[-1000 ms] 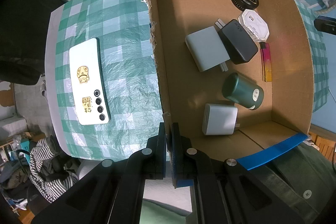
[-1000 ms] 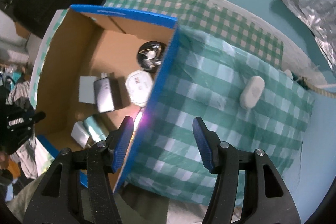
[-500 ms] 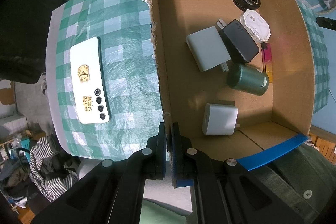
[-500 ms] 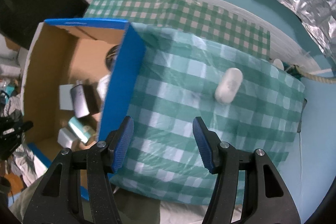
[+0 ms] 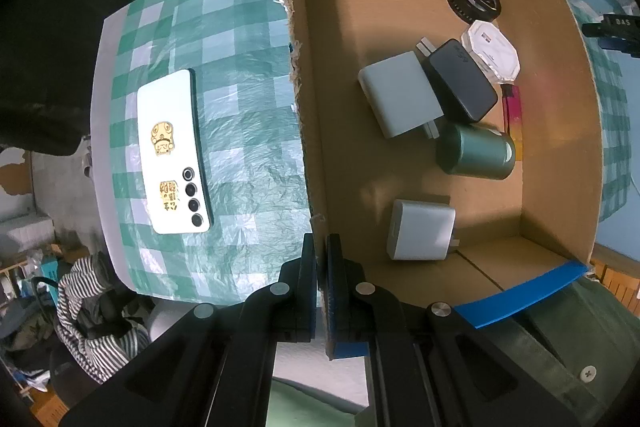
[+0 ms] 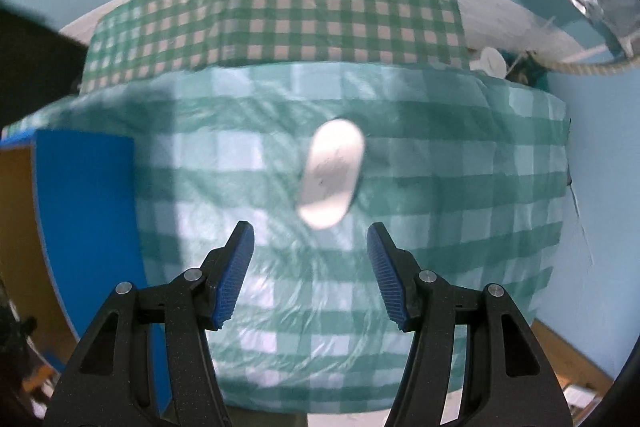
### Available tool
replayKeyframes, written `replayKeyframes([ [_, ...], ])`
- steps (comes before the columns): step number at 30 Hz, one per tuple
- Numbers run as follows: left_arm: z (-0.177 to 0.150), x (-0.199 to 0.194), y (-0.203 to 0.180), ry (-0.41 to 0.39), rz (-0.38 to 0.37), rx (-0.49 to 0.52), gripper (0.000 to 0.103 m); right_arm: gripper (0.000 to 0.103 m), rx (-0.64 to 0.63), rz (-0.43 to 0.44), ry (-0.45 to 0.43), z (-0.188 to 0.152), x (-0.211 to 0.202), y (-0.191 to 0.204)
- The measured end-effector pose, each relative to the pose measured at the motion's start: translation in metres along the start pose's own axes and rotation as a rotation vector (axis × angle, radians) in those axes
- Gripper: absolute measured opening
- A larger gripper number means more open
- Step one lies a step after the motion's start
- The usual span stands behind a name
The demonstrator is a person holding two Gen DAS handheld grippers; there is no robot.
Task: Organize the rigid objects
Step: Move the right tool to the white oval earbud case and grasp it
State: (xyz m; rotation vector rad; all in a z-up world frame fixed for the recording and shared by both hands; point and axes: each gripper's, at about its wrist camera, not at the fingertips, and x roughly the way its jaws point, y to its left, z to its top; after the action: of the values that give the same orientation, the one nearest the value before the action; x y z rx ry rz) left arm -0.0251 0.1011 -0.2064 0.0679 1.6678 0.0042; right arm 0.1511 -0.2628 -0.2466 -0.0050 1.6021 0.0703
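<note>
Your right gripper hangs half-open and empty. The white oval case lies mid-cloth just beyond its tips, long axis running away from you, so the jaws can straddle its narrow width. Your left gripper is clamped on the box wall.

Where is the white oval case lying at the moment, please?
In the right wrist view, the white oval case lies on the checked tablecloth, just ahead of the open right gripper, outside the cardboard box.
</note>
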Motion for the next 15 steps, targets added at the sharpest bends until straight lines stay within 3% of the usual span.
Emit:
replayKeyframes([
  [15,0.001,0.001,0.001,0.008,0.008,-0.034,0.004,0.056,0.040,-0.009,0.045,0.015,0.034,-0.008],
])
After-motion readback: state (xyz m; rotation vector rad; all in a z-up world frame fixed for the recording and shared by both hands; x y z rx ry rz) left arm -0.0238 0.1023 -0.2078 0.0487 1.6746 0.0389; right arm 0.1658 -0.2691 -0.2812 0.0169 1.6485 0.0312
